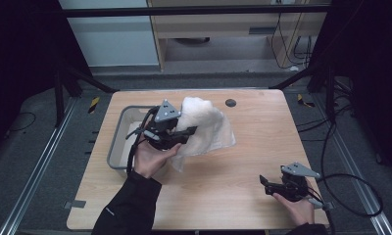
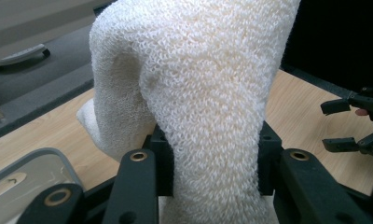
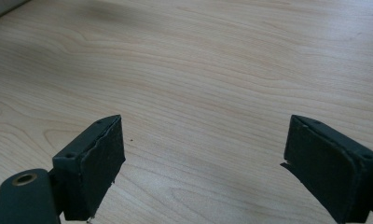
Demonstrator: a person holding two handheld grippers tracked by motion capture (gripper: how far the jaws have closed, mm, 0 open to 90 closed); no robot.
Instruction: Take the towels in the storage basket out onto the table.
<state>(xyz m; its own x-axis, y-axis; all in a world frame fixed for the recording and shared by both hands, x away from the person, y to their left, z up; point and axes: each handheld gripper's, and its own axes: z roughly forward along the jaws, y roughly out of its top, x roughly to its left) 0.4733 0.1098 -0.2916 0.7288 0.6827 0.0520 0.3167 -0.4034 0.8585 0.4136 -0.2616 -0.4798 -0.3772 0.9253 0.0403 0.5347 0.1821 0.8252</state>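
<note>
A white knitted towel (image 1: 204, 128) hangs bunched from my left gripper (image 1: 184, 134), which is shut on it above the table's left middle. In the left gripper view the towel (image 2: 198, 93) rises thick between the two black jaws, and its lower end drapes onto the wood. My right gripper (image 1: 267, 185) rests low near the table's front right, open, with nothing between its fingers (image 3: 96, 168). The same right gripper (image 2: 352, 126) shows far off at the right edge of the left gripper view.
A grey plastic bin (image 1: 116, 147) stands at the table's left edge, just left of my left hand; its corner (image 2: 31, 172) shows in the left gripper view. A small dark round hole (image 1: 230, 103) marks the table's far side. Black frame posts flank the table.
</note>
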